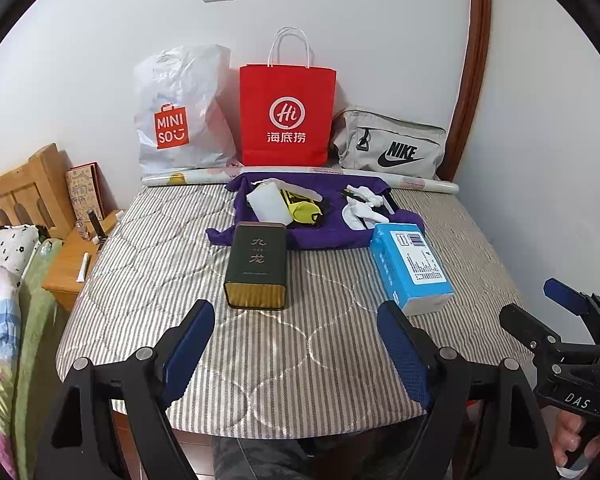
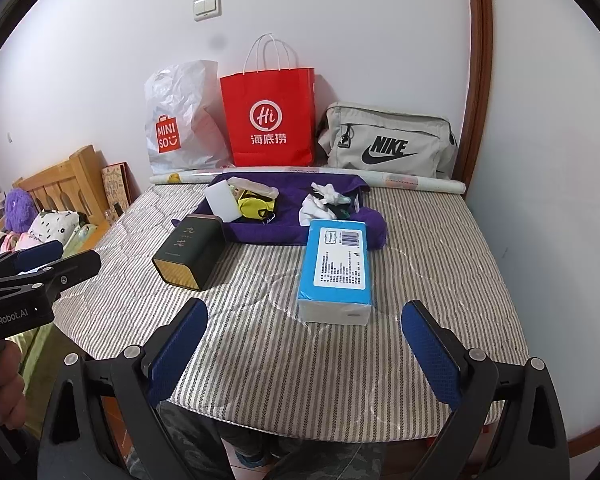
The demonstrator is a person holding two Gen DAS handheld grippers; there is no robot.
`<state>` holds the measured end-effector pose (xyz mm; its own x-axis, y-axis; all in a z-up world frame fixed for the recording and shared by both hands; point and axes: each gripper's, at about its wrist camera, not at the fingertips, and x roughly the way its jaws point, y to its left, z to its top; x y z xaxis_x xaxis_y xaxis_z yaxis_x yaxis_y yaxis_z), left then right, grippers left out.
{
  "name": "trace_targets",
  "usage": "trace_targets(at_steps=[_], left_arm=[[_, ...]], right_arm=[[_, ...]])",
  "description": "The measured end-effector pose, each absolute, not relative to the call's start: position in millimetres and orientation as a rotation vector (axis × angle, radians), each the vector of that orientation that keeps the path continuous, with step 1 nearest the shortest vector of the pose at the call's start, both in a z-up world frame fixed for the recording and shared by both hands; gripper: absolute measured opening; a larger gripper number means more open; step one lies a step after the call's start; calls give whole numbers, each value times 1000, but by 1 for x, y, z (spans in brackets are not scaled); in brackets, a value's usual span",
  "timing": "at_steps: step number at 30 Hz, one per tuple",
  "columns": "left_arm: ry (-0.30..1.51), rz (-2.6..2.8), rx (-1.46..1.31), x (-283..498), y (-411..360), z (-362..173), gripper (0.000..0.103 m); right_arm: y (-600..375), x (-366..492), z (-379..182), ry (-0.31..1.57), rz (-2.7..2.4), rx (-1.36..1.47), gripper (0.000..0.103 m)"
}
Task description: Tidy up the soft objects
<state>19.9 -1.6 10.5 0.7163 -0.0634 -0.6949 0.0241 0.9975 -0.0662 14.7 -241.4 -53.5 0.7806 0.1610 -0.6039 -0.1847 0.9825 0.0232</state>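
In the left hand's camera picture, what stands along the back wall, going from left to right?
White Miniso plastic bag → red paper bag → grey Nike bag, all at the far edge of the striped mattress.

1. "mini so" stands on the white plastic bag (image 1: 180, 120).
2. "hi" and "海底捞" stand on the red paper bag (image 1: 287, 116).
3. "nike" stands on the grey pouch (image 1: 396, 148).
4. "九龙" stands on the dark tin (image 1: 258, 264).
5. "das" is on the right gripper (image 1: 540, 312); "genrobot.ai" is on the left gripper (image 2: 66, 258).
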Motion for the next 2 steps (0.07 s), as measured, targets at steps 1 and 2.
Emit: trace_targets(at_steps=[1, 2], left_arm=[[772, -52, -50, 21, -3, 10, 82], [769, -55, -43, 23, -4, 9, 82]], right_arm=[[-242, 16, -54, 651, 189, -36, 97], [-242, 17, -55, 655, 196, -33, 97]])
